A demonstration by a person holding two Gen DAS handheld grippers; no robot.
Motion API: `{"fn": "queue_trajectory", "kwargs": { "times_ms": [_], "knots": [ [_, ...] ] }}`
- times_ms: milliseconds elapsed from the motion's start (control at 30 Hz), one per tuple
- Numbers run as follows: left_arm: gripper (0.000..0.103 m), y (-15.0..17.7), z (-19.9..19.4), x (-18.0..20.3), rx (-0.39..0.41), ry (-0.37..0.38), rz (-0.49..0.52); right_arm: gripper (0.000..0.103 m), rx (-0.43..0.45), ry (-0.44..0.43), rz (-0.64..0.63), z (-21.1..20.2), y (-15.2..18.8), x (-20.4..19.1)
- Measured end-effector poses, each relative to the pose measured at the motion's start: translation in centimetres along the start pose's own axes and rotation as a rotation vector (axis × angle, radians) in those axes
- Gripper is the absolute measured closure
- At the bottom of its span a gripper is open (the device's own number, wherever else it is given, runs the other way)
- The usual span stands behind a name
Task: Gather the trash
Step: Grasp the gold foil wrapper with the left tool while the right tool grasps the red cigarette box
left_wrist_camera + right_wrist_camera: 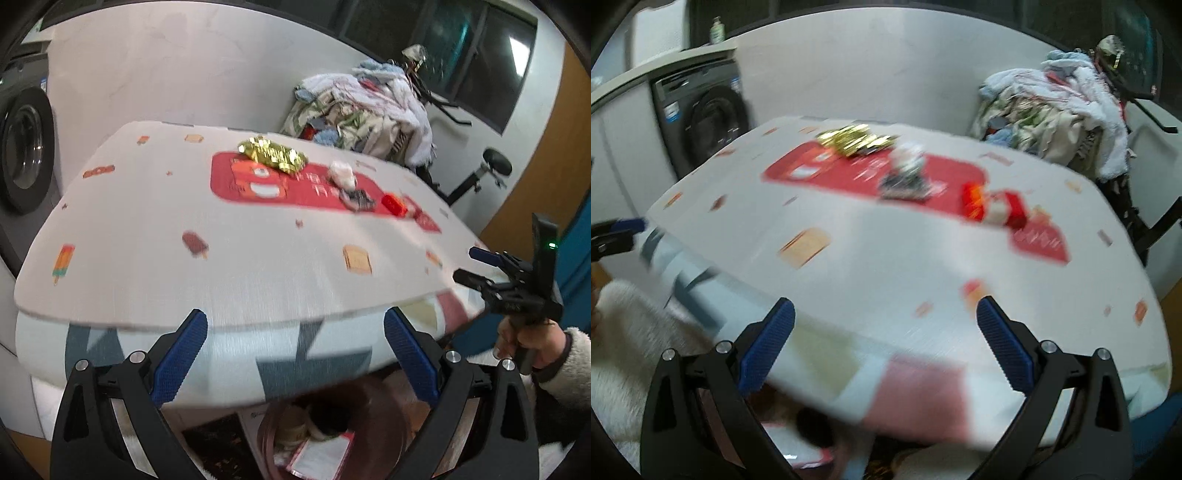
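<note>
Both the left gripper and right gripper hang spread and empty off the tabletop's near edge, so reach the gold wrapper near the far edge squarely, closing only once the fingers straddle it.

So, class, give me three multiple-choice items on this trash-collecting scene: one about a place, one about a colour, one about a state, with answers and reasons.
1. Where does the gold wrapper lie?
A. on the floor
B. on the table's far side, at the red mat's edge
C. in a gripper

2. What colour are the gripper pads?
A. blue
B. green
C. yellow

3. How is the left gripper?
A. shut on a wrapper
B. open and empty
C. out of view

Answers: 1 B, it rests beyond the other scraps; 2 A, both views show blue ribbed pads; 3 B, its fingers stand wide apart with nothing between.
</note>
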State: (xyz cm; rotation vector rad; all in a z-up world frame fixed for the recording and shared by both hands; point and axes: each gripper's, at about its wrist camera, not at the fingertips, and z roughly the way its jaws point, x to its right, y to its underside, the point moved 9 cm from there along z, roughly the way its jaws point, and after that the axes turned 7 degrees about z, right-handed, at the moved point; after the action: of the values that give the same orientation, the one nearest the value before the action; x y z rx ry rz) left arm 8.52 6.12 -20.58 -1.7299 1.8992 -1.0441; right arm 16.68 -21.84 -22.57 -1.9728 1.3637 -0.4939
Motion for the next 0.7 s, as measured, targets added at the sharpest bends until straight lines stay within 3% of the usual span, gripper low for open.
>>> {"fn": "queue_trajectory", "kwargs": {
  "times_ms": [200, 333, 533, 700],
  "knots": [
    [0.009, -4.5, 1.8, -1.7, 0.028, -0.011, -0.015, 0.006, -0.007, 0.106, 0.052, 5.7, -6.7, 7.6],
    [0.009, -6.8, 3.4, -2.8, 0.028, -0.009, -0.019, 0.006, -0.06, 0.101, 0.137, 10.1, -9.0, 11.2],
    [0.009, -8.8, 6.6, -4.6, -0.009, 0.001, -0.061, 0.006, -0.147, 0.114, 0.178, 15.8, -10.4, 13.3],
    [0.009, -9.9, 9.5, -5.0, -0.052, 0.007, -0.038, 0.006, -0.199, 0.105, 0.196, 18.3, -10.3, 13.2]
  ]
}}
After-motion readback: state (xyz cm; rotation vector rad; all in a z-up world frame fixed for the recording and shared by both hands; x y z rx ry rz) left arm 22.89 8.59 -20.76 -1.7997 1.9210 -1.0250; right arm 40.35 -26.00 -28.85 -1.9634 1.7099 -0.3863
